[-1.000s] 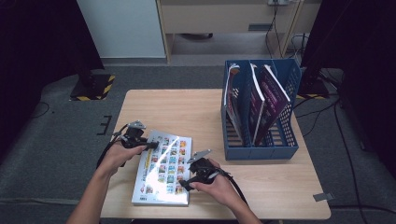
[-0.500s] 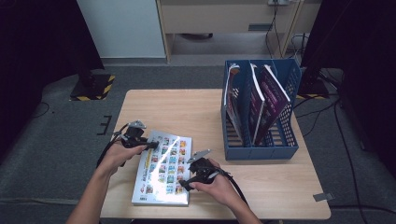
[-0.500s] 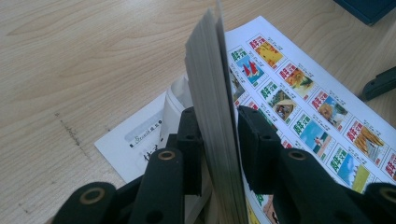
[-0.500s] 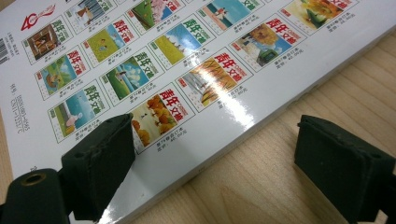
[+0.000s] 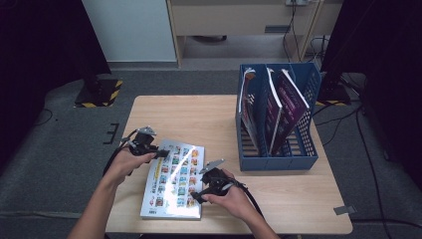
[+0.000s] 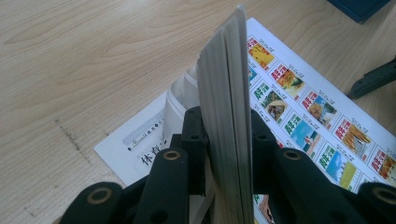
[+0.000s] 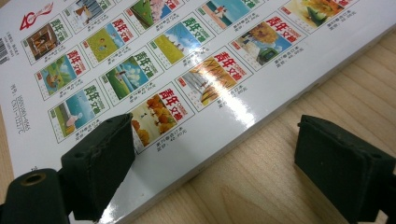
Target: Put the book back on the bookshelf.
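The magazine [image 5: 174, 181] lay flat on the wooden table [image 5: 209, 114], well left of the blue file rack [image 5: 278, 117], its corner clamped in the left gripper [image 5: 158, 154] whose jaws had just been closing, while the right gripper [image 5: 197, 197] rested apart over its near edge.

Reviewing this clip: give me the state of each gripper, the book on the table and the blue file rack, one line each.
left gripper: shut on the book's raised edge; jaws have just been closing.
right gripper: open, jaws astride the book's edge, one over the cover, one over the table.
book: closed, lying on the table, one corner lifted.
blue file rack: upright, with books leaning inside.
table: wooden, bearing book and rack.
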A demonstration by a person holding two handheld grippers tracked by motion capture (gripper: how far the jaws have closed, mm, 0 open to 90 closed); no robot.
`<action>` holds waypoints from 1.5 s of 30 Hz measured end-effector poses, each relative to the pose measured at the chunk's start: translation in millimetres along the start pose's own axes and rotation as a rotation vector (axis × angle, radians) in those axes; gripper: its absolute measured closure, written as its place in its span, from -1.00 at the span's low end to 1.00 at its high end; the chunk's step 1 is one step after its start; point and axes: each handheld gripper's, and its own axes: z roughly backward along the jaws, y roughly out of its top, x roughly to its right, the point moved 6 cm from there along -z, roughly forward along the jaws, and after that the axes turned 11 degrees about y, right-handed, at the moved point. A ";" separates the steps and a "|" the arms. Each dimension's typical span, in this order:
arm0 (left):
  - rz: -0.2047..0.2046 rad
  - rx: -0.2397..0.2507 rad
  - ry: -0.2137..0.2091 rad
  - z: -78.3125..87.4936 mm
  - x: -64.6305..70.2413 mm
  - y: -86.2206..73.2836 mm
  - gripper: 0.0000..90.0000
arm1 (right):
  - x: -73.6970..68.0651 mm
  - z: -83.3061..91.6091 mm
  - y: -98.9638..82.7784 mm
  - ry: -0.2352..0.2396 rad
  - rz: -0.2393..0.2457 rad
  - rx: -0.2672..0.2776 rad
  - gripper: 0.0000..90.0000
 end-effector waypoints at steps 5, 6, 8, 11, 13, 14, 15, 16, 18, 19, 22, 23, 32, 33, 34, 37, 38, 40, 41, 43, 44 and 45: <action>-0.024 -0.024 0.003 0.9 0.2 4.0 0.63 | 0.6 0.1 -0.1 0.000 0.006 -0.004 -0.72; -0.017 -0.019 0.004 0.8 0.8 4.5 0.63 | 0.2 0.0 0.1 0.000 0.005 -0.002 -0.72; -0.024 -0.013 0.008 1.2 1.7 4.7 0.64 | 0.0 0.1 0.1 -0.003 0.012 -0.003 -0.72; -0.031 -0.004 0.010 3.6 2.5 5.0 0.66 | -0.1 0.0 0.1 -0.003 0.011 0.000 -0.72; -0.031 0.010 0.007 5.5 3.7 6.1 0.67 | -0.4 0.1 0.1 -0.006 0.014 0.001 -0.72; -0.029 0.016 0.004 7.0 4.2 6.7 0.67 | -0.4 0.4 0.2 -0.007 0.014 0.000 -0.72; -0.027 0.025 0.000 8.4 4.7 7.6 0.68 | -0.4 0.4 0.1 -0.008 0.014 0.000 -0.72; -0.029 0.031 -0.003 9.7 5.5 8.6 0.68 | -0.2 0.5 0.1 -0.009 0.018 0.001 -0.72; -0.032 0.045 -0.003 11.9 7.7 11.0 0.68 | -0.5 0.5 0.1 -0.011 0.013 0.000 -0.72; -0.039 0.044 -0.003 13.4 8.3 12.1 0.69 | -0.5 0.5 0.2 -0.012 0.013 -0.001 -0.72; -0.035 0.065 -0.007 16.6 10.2 15.7 0.69 | -1.3 0.8 1.3 -0.022 0.013 -0.009 -0.71; -0.033 0.072 -0.010 17.2 10.6 16.6 0.69 | -1.5 0.9 2.1 -0.028 0.015 -0.007 -0.70; -0.050 0.114 0.000 28.5 16.0 27.6 0.70 | 5.7 6.2 9.2 -0.067 0.011 0.015 -0.68; -0.050 0.123 -0.002 31.0 17.1 30.2 0.70 | 7.2 7.4 10.2 -0.071 0.013 0.020 -0.68; -0.053 0.133 0.000 33.6 17.9 32.8 0.70 | 8.1 8.8 11.2 -0.073 0.007 0.024 -0.69; -0.058 0.157 0.002 41.8 20.4 40.4 0.70 | 11.0 13.0 15.5 -0.082 0.004 0.041 -0.71; -0.060 0.164 0.003 44.4 21.3 42.7 0.70 | 12.0 14.3 17.3 -0.082 0.006 0.051 -0.72; -0.070 0.176 0.006 49.3 23.0 46.7 0.70 | 13.0 17.3 21.0 -0.088 0.004 0.059 -0.74; -0.072 0.179 0.007 51.8 23.7 48.3 0.70 | 13.5 18.9 23.2 -0.091 0.002 0.068 -0.75; -0.078 0.189 0.008 56.2 24.6 51.2 0.70 | 14.2 22.0 27.6 -0.094 0.005 0.081 -0.76; -0.079 0.193 0.008 58.3 25.2 52.4 0.70 | 14.6 23.2 29.6 -0.092 0.003 0.084 -0.78; -0.080 0.199 0.008 60.4 25.7 53.6 0.70 | 15.4 24.5 31.8 -0.094 0.004 0.090 -0.79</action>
